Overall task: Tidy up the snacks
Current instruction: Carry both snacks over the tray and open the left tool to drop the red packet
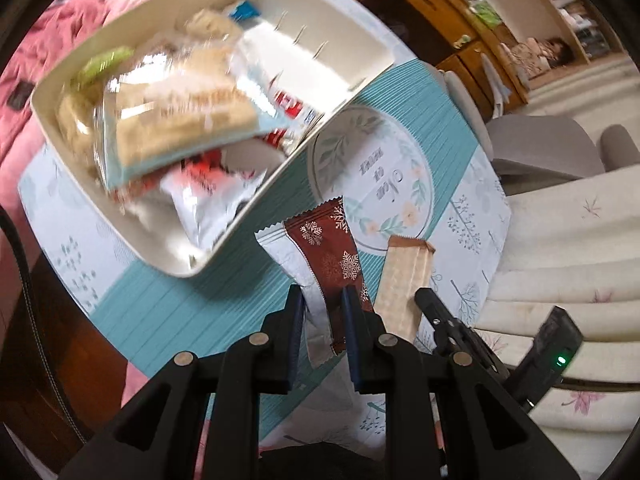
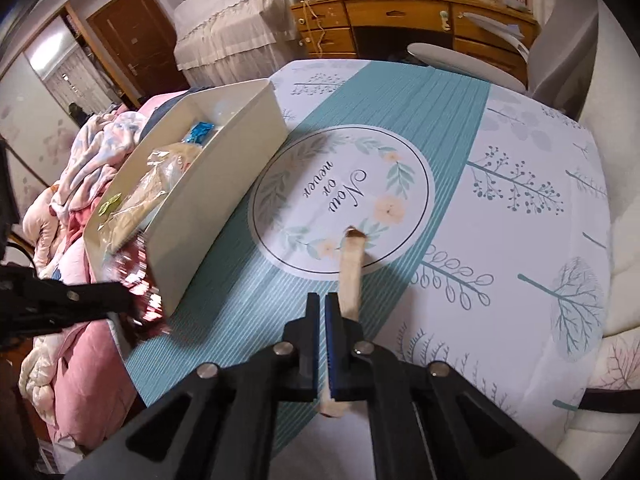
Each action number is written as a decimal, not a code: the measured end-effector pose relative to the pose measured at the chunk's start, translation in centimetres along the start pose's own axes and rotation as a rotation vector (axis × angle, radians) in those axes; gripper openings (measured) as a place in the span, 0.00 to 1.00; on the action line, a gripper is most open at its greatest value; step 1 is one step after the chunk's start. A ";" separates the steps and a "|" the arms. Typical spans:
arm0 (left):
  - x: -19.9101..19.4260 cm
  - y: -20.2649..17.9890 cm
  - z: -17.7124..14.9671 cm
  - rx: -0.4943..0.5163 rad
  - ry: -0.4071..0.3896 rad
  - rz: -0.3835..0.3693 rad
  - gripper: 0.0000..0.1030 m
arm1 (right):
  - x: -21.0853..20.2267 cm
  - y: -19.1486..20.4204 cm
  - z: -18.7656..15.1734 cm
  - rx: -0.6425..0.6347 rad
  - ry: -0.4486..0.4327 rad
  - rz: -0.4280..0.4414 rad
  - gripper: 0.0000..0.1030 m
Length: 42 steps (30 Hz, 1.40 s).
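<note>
Two grippers are in play, each clamped on snack wrappers above the tabletop [image 2: 520,168]. In the left wrist view the left gripper [image 1: 322,300] has its fingers [image 1: 294,320] pressed onto two packets at once: one dark red packet [image 1: 332,248] printed with white snowflakes and one silvery white packet [image 1: 288,256] lying against it, both sticking up past the fingertips. Just to their right stands one beige wafer-style bar [image 1: 404,280] with a brown crimped end, pinched by the right gripper [image 1: 424,300], of which only one black finger shows there.

From the right wrist view the right gripper [image 2: 322,300] has its fingers together on that same beige bar [image 2: 351,276], seen edge-on (it looks like a thin strip), its lower end poking out beneath the fingers.

One cream-coloured box [image 1: 360,76] sits on the tabletop near its edge, already holding a heap of packets: several clear bags of pale biscuits [image 1: 180,120], red and white wrappers and a blue one, too blurred to count exactly. A teal striped cloth with one round floral emblem [image 2: 344,196] covers the tabletop beside the box. Pink bedding [image 2: 80,352] lies beyond it.
</note>
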<state>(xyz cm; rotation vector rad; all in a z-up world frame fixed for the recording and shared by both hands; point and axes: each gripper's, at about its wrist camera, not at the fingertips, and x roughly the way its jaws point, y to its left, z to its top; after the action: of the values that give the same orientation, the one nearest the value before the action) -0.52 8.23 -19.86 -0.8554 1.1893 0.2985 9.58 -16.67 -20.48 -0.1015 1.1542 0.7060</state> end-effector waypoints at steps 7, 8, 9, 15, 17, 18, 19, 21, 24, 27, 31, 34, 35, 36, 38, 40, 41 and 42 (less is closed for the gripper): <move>-2.0 -0.8 1.5 0.088 -0.019 0.000 0.17 | 0.1 -1.0 -0.1 0.071 -0.003 -0.038 0.01; -2.2 -0.9 1.7 0.096 -0.019 0.003 0.17 | 0.2 -1.2 -0.1 0.081 0.004 -0.050 0.01; -2.3 -0.9 2.0 0.104 -0.017 0.005 0.17 | 0.5 -1.5 -0.2 0.094 0.019 -0.066 0.01; -2.9 -0.5 3.7 0.118 0.003 0.014 0.17 | 2.8 -3.3 -1.4 0.185 0.114 -0.158 0.43; -3.1 -0.4 4.0 0.124 0.006 0.017 0.17 | 3.4 -3.5 -1.8 0.206 0.129 -0.170 0.45; -3.2 -0.3 4.2 0.126 0.007 0.019 0.17 | 3.7 -3.5 -1.9 0.207 0.141 -0.185 0.46; -3.4 -0.1 4.5 0.127 0.009 0.019 0.17 | 4.1 -3.5 -2.0 0.205 0.155 -0.202 0.48; -3.5 0.1 4.9 0.131 0.011 0.025 0.17 | 4.6 -3.3 -2.1 0.202 0.152 -0.217 0.56; -3.9 0.6 5.7 0.132 0.013 0.034 0.17 | 5.4 -3.1 -1.9 0.192 0.177 -0.234 0.61; -4.4 1.2 6.5 0.131 0.008 0.042 0.17 | 6.0 -2.2 -1.5 0.149 0.183 -0.284 0.63; -5.1 2.1 7.5 0.129 0.002 0.050 0.17 | 6.6 -1.1 -1.3 0.117 0.191 -0.337 0.61; -5.5 2.7 8.4 0.130 0.001 0.055 0.17 | 6.7 -0.5 -1.0 0.121 0.192 -0.344 0.53; -5.8 2.9 8.7 0.135 0.002 0.057 0.17 | 6.7 -0.3 -0.9 0.126 0.192 -0.346 0.53; -5.9 3.1 9.0 0.140 0.003 0.059 0.17 | 6.7 -0.2 -0.8 0.136 0.192 -0.341 0.53; -6.1 3.4 9.6 0.152 0.007 0.065 0.17 | 6.6 0.1 -0.6 0.169 0.183 -0.313 0.53; -6.3 3.7 10.2 0.168 0.014 0.071 0.17 | 6.1 0.4 -0.4 0.202 0.166 -0.288 0.52; -6.3 4.0 10.7 0.179 0.022 0.075 0.17 | 5.9 0.7 -0.2 0.213 0.155 -0.281 0.52; -6.3 4.1 10.9 0.189 0.030 0.077 0.17 | 5.7 1.1 0.1 0.224 0.141 -0.272 0.52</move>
<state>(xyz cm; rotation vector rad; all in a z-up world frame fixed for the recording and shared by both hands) 2.06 20.21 -14.72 -0.6530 1.2584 0.2327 10.24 -13.18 -25.03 -0.1177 1.3173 0.3304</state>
